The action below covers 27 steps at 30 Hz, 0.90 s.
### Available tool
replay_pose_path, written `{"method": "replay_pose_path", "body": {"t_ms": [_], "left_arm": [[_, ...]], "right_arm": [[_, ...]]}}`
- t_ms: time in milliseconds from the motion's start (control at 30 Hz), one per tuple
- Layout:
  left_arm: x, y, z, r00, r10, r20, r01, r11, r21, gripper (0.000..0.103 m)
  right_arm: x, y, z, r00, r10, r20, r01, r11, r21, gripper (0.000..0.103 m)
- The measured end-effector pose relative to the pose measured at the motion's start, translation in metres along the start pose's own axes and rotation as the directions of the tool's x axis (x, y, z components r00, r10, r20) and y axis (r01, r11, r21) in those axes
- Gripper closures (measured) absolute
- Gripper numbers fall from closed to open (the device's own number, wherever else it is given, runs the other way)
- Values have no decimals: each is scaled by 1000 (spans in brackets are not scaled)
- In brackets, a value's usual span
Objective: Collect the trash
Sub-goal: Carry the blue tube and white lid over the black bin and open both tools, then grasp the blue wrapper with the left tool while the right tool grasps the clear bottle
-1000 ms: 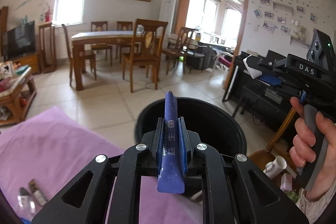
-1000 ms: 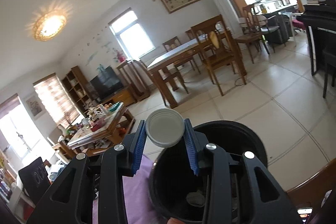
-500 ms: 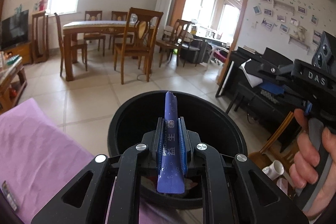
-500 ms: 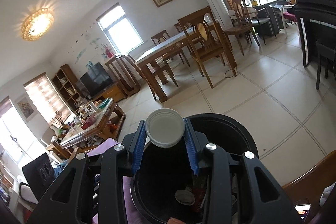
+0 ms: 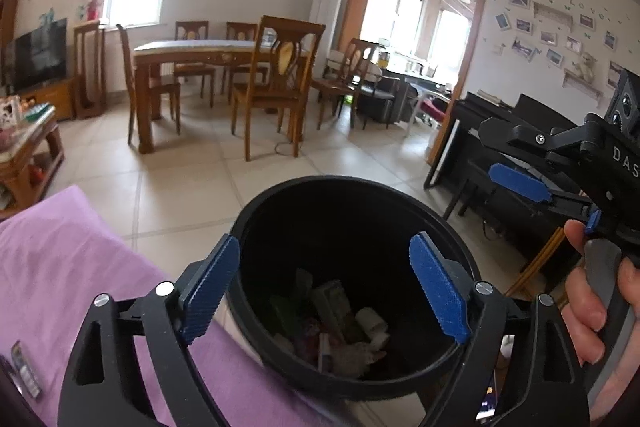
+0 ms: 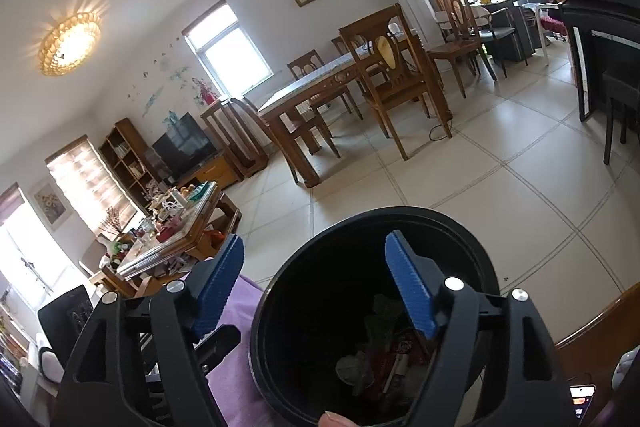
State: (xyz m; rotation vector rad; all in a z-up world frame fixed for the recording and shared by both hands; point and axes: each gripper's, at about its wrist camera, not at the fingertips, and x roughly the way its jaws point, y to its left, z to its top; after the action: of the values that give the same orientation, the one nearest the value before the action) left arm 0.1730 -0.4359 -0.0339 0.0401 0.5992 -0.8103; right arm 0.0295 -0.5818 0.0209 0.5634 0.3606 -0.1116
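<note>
The black bin (image 5: 356, 211) is seen from above in both wrist views, its round mouth facing up and tipped slightly toward the cameras. It has no long axis across its mouth; its own axis runs roughly upright. It stands beside a surface covered in purple cloth (image 5: 60, 259), over the tiled floor (image 5: 180, 179).

A second ago a blue sachet was clamped in the left gripper (image 5: 324, 283) and a white lid in the right gripper (image 6: 316, 283), both held over the bin. Now neither piece is between the blue pads: both sets of jaws are opening and stand wide apart, with nothing in them. Both pieces are judged to have been dropped into the bin, so this round of collecting appears done.

At the bottom of the bin a heap of trash (image 5: 340, 327) is visible: crumpled paper, wrappers and a small white roll. The sachet and lid cannot be picked out there with certainty.

At the left edge of the cloth, a small wrapper-like strip (image 5: 24, 375) is still lying, which may be the next piece to be gathered.
</note>
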Motion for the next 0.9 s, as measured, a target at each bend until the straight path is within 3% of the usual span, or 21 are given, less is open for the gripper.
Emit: {"method": "replay_pose_path", "body": {"t_ms": [133, 333, 533, 600, 667, 800, 900], "left_arm": [[-28, 13, -7, 1000, 19, 3, -19, 999, -27, 16], [-101, 57, -32, 995, 92, 22, -89, 989, -118, 13], [-192, 127, -76, 966, 259, -7, -256, 950, -179, 12], [-214, 152, -95, 942, 329, -66, -336, 927, -170, 12], [-223, 172, -110, 930, 347, -124, -364, 916, -168, 12], [-224, 200, -129, 911, 339, -235, -376, 917, -136, 12], [-221, 204, -139, 905, 331, -269, -373, 919, -124, 19]], "right_arm": [[-1, 10, -1, 1000, 14, 0, -14, 1000, -25, 26], [7, 34, -10, 998, 48, -37, -50, 995, -82, 25], [24, 87, -39, 984, 108, -141, -134, 973, -189, 20], [34, 109, -54, 973, 128, -193, -171, 959, -224, 20], [46, 132, -75, 952, 153, -265, -223, 940, -258, 20], [77, 187, -122, 897, 159, -413, -314, 887, -340, 21], [98, 222, -151, 868, 94, -488, -333, 838, -431, 32]]}}
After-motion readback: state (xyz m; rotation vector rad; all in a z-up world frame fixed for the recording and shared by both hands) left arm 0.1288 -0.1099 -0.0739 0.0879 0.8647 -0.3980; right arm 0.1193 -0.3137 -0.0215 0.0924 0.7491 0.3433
